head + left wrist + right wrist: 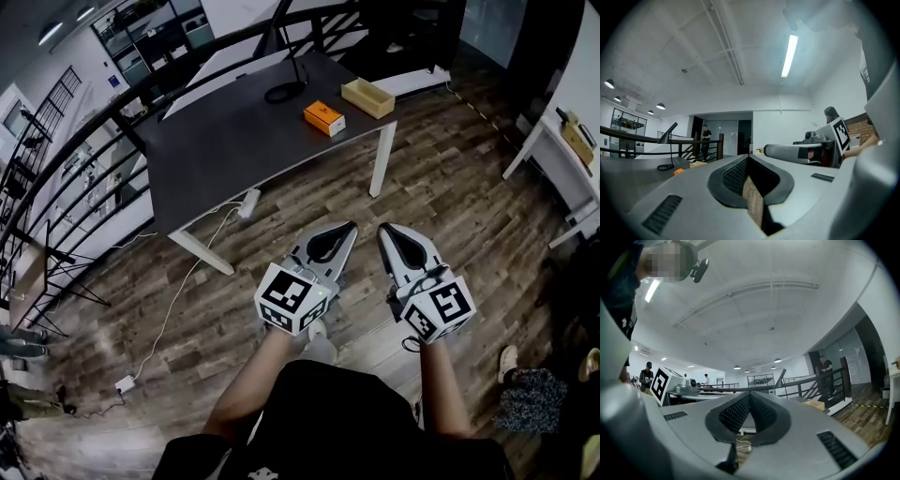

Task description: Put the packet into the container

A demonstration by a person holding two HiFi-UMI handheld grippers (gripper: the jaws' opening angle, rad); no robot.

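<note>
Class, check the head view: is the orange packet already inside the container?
No, the orange packet lies on the table beside the container, not in it.

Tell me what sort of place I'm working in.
Probably an open-plan office or lab on a mezzanine: a dark work table, black railings along a drop, a wood-plank floor and storage shelving beyond.

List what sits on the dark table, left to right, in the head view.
Black lamp base → orange packet → open tan container.
</note>
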